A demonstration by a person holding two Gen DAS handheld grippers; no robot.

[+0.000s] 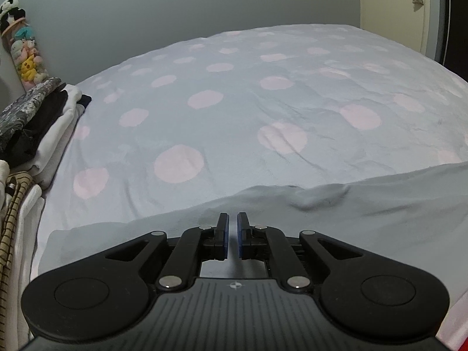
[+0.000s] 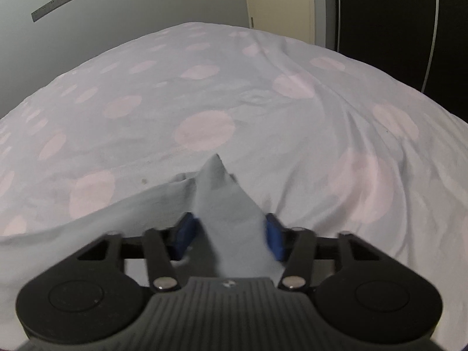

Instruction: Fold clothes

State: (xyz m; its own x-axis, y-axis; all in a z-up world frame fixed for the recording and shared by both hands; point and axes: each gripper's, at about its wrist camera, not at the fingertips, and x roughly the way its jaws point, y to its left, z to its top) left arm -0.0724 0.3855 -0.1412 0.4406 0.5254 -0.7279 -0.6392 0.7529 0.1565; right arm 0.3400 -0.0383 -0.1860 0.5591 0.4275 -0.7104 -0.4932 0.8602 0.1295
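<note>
- On the bed (image 1: 263,93), spread with a pale blue sheet dotted with large pink circles, lies a plain light grey garment (image 1: 336,219), flat along the near edge in the left wrist view.
- Just over that garment, left claw (image 1: 233,235) with blue pads nearly together, only a narrow slit between them; cannot tell whether any cloth is pinched there.
- In the right wrist view, right claw (image 2: 231,234) with blue pads held wide apart, a thick bunched fold of the grey garment (image 2: 222,204) filling the space between them and rising to a peak beyond the fingertips.
- Clamped on that fold, as far as the blurred picture allows.
- At the far left of the left wrist view, a stack of folded clothes (image 1: 35,122) in grey print, black and white, resting on the bed's edge.
- Behind the stack, a column of plush toys (image 1: 23,49) against the grey wall (image 1: 146,8).
- At upper right, a cream door (image 1: 389,3).
</note>
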